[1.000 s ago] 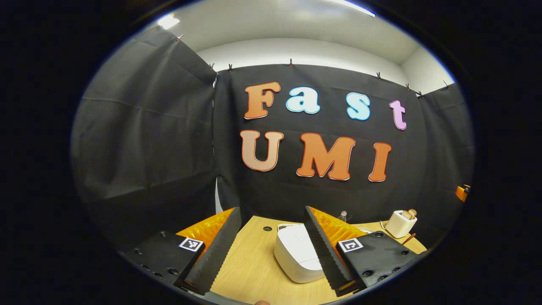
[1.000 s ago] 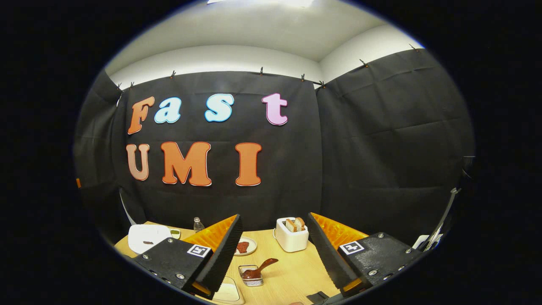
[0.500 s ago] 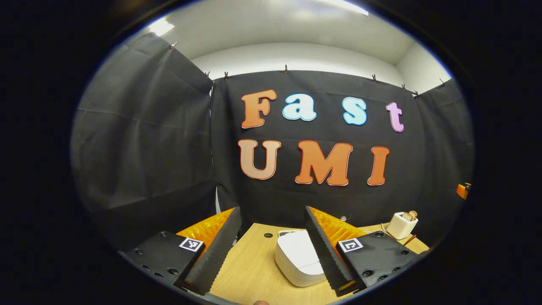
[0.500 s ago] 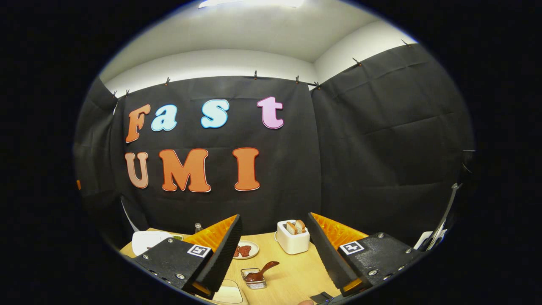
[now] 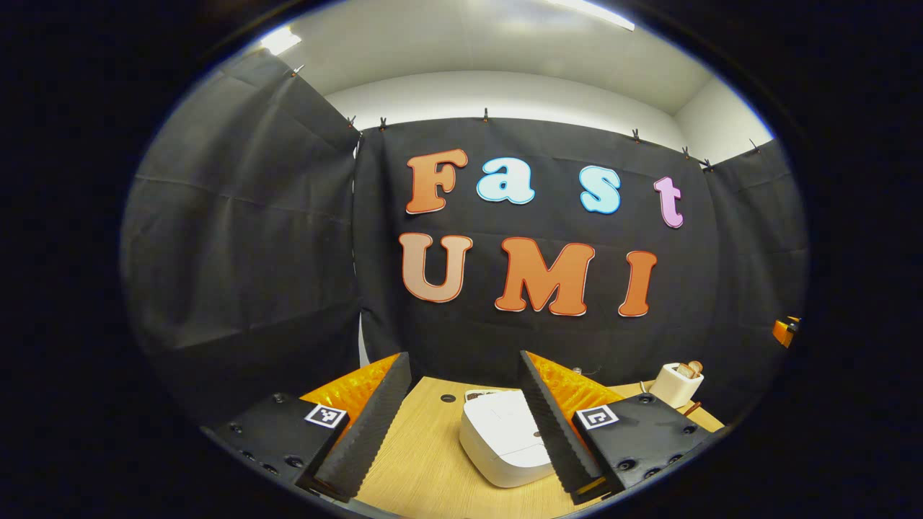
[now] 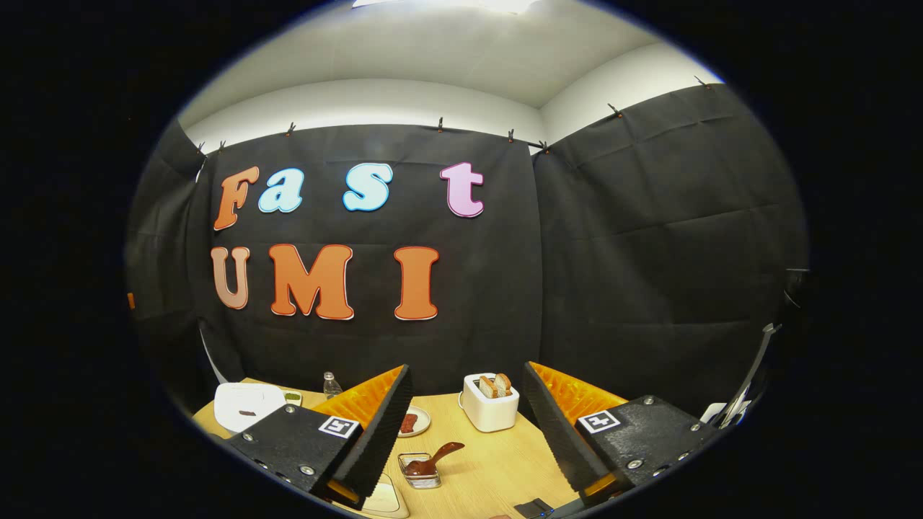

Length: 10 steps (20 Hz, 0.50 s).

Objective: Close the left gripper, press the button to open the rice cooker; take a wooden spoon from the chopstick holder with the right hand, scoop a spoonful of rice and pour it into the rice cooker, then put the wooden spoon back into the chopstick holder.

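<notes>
Waiting above the table, both tongs spread wide

Hanging over the wooden table (image 5: pixel 425 468), the left tongs (image 5: pixel 465 425) are spread wide with nothing between them. The white rice cooker (image 5: pixel 505 440) sits on the table with its lid down, partly behind one finger. The right tongs (image 6: pixel 469 432) are spread wide too, and hold nothing. Between their fingers, farther off, a small clear box (image 6: pixel 422 472) holds a brown wooden spoon (image 6: pixel 433 459). Behind it stands a white toaster (image 6: pixel 490 404) with bread in it. A small plate (image 6: pixel 414 422) lies near the toaster.
</notes>
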Each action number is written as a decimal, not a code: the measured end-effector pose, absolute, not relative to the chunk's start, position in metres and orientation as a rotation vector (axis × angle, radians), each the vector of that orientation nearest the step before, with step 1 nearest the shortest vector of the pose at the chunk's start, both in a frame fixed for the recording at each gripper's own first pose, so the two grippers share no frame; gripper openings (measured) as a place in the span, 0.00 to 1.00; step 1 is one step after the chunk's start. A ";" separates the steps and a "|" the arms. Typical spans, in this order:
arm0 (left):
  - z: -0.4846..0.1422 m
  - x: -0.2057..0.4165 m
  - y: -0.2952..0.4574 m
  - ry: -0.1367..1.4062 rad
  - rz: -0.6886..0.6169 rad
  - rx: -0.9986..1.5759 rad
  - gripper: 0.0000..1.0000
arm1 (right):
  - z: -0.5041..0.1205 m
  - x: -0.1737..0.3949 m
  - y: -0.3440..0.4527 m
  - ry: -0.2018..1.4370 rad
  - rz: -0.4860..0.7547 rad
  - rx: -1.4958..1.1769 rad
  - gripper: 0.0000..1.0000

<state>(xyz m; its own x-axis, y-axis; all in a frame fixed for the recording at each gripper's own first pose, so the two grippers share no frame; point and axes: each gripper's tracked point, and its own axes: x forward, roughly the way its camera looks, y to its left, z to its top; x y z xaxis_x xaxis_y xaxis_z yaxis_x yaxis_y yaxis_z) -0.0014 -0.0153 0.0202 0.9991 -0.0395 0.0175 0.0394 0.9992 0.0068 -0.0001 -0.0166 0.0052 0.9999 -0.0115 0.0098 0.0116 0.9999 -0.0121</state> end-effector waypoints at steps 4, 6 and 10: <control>0.018 -0.005 -0.025 -0.006 -0.077 -0.017 0.73 | 0.002 -0.002 -0.016 0.000 -0.003 -0.036 0.95; 0.018 -0.006 -0.021 -0.001 -0.070 -0.004 0.48 | 0.002 -0.002 -0.016 0.002 0.001 -0.032 0.95; 0.017 -0.015 -0.022 0.033 -0.070 0.016 0.22 | 0.000 -0.002 -0.017 0.008 0.003 -0.023 0.95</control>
<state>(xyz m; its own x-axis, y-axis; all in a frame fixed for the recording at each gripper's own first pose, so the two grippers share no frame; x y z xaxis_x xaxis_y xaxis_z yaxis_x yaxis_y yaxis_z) -0.0149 -0.0218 0.0166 0.9970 -0.0692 -0.0334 0.0697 0.9975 0.0150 -0.0021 -0.0171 -0.0001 1.0000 0.0032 -0.0080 -0.0034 0.9997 -0.0231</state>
